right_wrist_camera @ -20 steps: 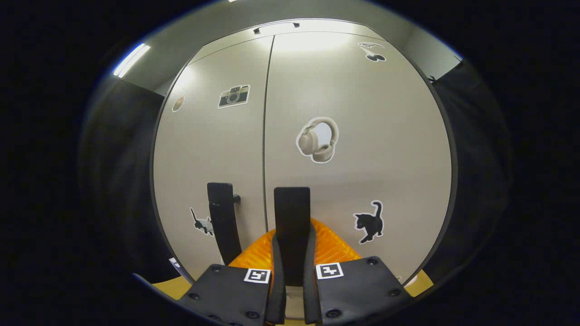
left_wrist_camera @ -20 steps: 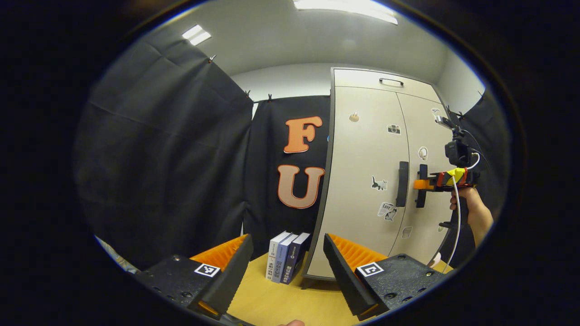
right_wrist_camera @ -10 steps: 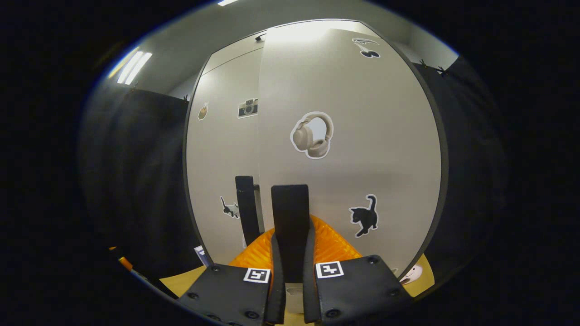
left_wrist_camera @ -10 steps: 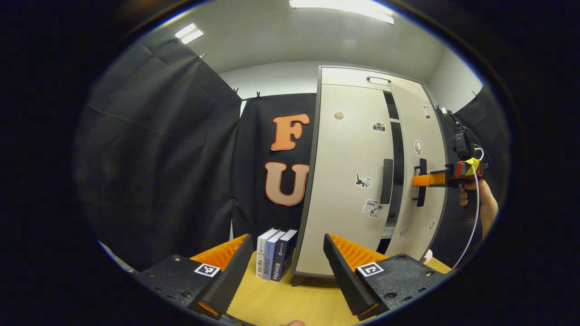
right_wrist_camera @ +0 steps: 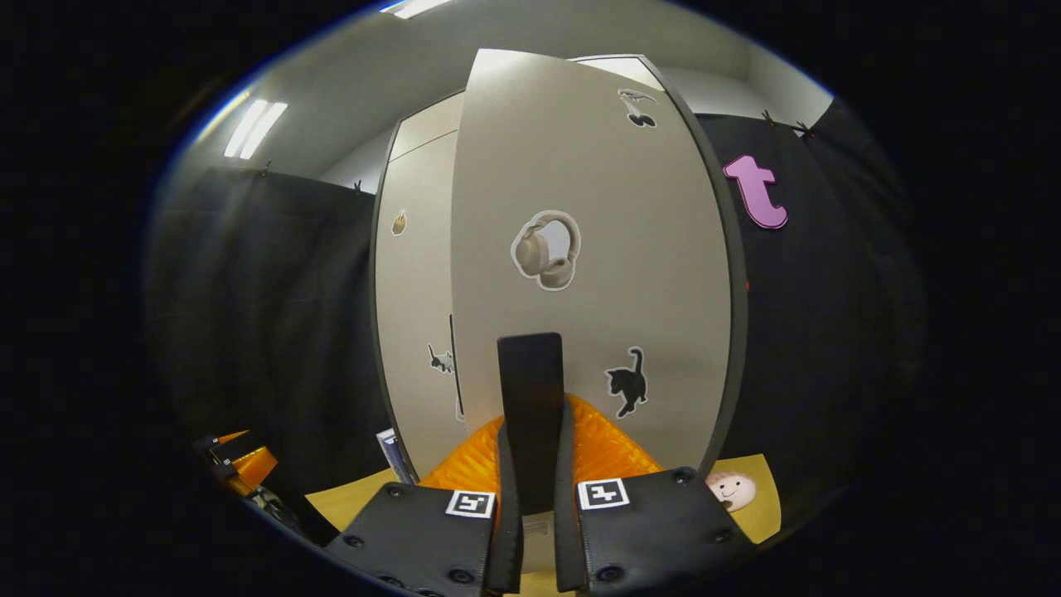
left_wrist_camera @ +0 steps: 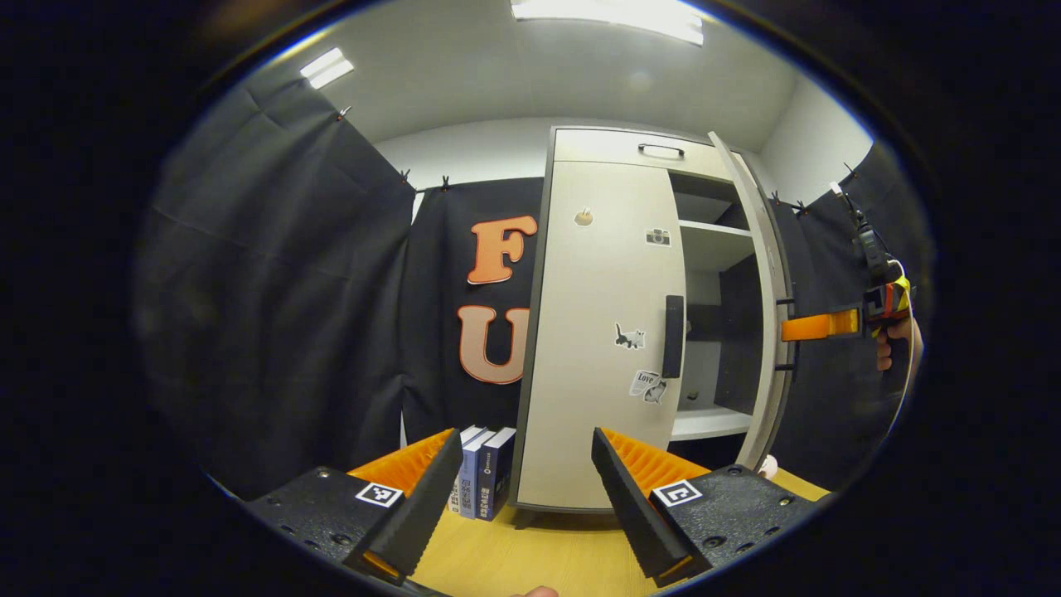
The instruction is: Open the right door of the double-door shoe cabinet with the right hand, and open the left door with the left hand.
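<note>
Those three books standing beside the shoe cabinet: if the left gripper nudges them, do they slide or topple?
The books stand upright on narrow bottom edges, so a push high up would probably tip them. Leaning together beside the shoe cabinet, they may fall as a row. The wooden tabletop looks smooth, so a low push would likely slide them.

Black cloth walls [left_wrist_camera: 282, 274], white ceiling lights [left_wrist_camera: 609, 10], wooden floor [left_wrist_camera: 530, 555].

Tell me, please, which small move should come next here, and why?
Probably bring the open left gripper forward to the black vertical handle of the closed beige left door. The beige right door already stands swung out, the right gripper shut on its black handle, shelves exposed.
</note>
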A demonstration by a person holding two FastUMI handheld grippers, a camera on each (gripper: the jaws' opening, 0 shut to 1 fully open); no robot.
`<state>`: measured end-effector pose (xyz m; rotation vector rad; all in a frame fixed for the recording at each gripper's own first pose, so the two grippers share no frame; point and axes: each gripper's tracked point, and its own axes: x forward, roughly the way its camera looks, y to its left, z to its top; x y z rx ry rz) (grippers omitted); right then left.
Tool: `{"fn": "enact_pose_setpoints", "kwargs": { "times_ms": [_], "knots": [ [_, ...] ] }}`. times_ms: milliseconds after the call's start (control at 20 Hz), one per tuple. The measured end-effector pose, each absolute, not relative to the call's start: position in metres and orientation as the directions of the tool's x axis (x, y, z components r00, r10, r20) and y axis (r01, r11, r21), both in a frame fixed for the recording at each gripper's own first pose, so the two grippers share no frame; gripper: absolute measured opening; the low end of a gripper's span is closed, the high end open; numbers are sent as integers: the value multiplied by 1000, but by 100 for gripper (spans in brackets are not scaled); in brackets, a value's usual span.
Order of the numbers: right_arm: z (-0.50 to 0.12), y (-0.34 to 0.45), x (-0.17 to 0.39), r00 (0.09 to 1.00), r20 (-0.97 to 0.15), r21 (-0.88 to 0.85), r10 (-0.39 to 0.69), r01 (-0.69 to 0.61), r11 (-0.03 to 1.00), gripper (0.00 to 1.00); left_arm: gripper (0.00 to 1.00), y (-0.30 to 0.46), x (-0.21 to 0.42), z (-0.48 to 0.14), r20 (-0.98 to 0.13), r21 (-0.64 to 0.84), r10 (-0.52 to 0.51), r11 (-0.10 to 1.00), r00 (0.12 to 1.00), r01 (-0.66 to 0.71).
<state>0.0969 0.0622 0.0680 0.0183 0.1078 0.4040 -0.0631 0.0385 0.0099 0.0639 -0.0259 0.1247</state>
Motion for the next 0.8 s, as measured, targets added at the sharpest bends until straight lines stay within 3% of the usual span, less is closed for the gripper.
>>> {"fn": "enact_pose_setpoints", "kwargs": {
  "times_ms": [400, 800],
  "knots": [
    [76, -4, 56, 923, -84, 81, 375, -368, 926, 23, 94, -5, -51, 3, 26, 54, 19, 998, 999, -21],
    [77, -44, 41, 950, -58, 76, 307, -303, 950, 22, 94, -19, -42, -4, 13, 54, -14, 998, 1000, 13]
  ]
}}
